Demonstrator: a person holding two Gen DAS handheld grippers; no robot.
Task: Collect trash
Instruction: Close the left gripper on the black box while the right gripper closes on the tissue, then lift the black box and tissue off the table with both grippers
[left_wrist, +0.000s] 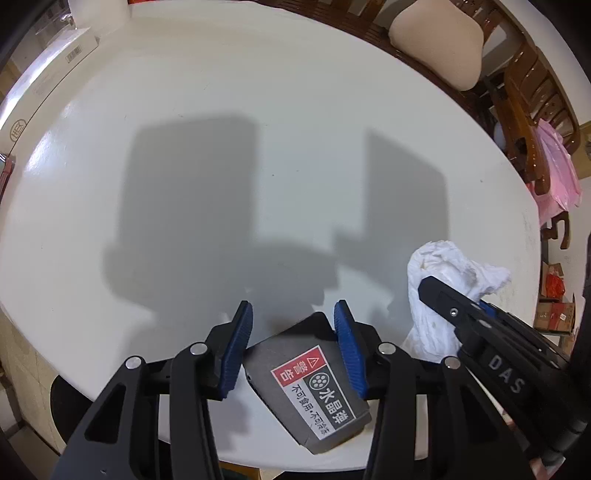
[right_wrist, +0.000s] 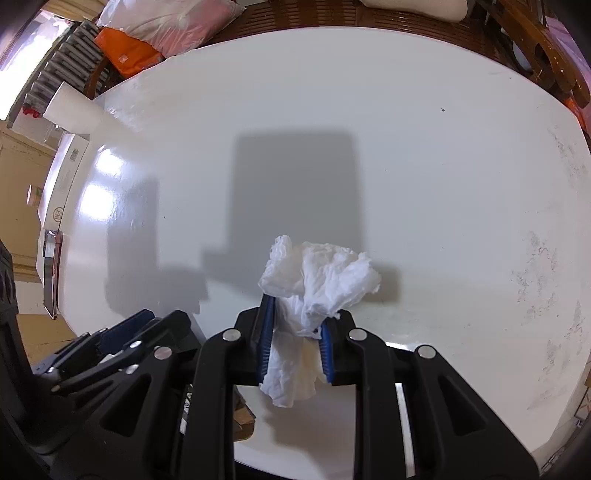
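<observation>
- Seen from the left wrist, the left gripper (left_wrist: 293, 341) stands spread apart over a small grey box (left_wrist: 314, 384) with a red-and-white warning label; the box lies flat on the white table (left_wrist: 258, 92), close to its near edge, reaching between the blue pads (left_wrist: 236, 350) but not pinched.
- Just right of the box, the right gripper (left_wrist: 480, 325) comes in from the side with a crumpled tissue (left_wrist: 443, 273) in it.
- Judging by its look, the box is light, stiff cardboard; a pinch across its two long sides should hold without crushing.
- From the right wrist, the right gripper (right_wrist: 293, 343) is clamped on the tissue (right_wrist: 317, 284), which bulges above the pads and droops below them.
- Soft and near weightless, the tissue should not slip but may tear or shed if dragged.
- Beyond the box the tabletop lies bare and wide; clutter sits only at the far rim, and the near edge is close, so a nudged box could slide off.
</observation>
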